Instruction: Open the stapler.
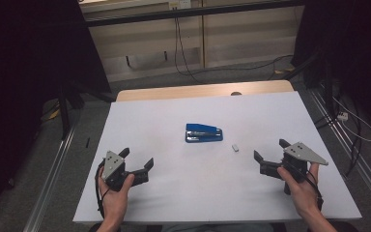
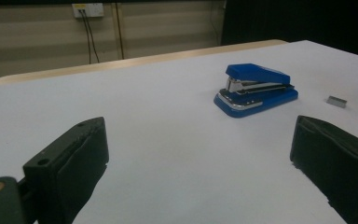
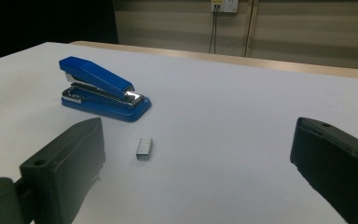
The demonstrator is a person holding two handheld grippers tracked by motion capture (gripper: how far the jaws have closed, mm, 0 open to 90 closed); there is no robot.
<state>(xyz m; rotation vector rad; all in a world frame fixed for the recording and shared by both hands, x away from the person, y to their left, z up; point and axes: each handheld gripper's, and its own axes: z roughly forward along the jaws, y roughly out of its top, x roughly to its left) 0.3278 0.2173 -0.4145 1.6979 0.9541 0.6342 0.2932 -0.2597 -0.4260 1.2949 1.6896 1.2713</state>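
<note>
A blue stapler [image 1: 204, 133] lies near the middle of the white table [image 1: 174, 193]; it also appears in the left gripper view [image 2: 256, 88] and the right gripper view [image 3: 103, 89]. A small strip of staples [image 1: 235, 147] [image 2: 337, 101] [image 3: 144, 149] rests just right of it. My left gripper [image 1: 136, 159] [image 2: 200, 158] is held at the near left, open and empty, jaws pointing toward the stapler. At the near right my right gripper [image 1: 269, 153] [image 3: 198, 163] stands open too, nothing between its jaws, aimed at the staples and stapler.
The table's far edge is a wooden strip [image 1: 203, 90]. Beyond it are a wall with hanging cables [image 1: 178, 43] and a grey floor. Dark curtains flank both sides. Metal rails [image 1: 53, 169] run along the floor beside the table.
</note>
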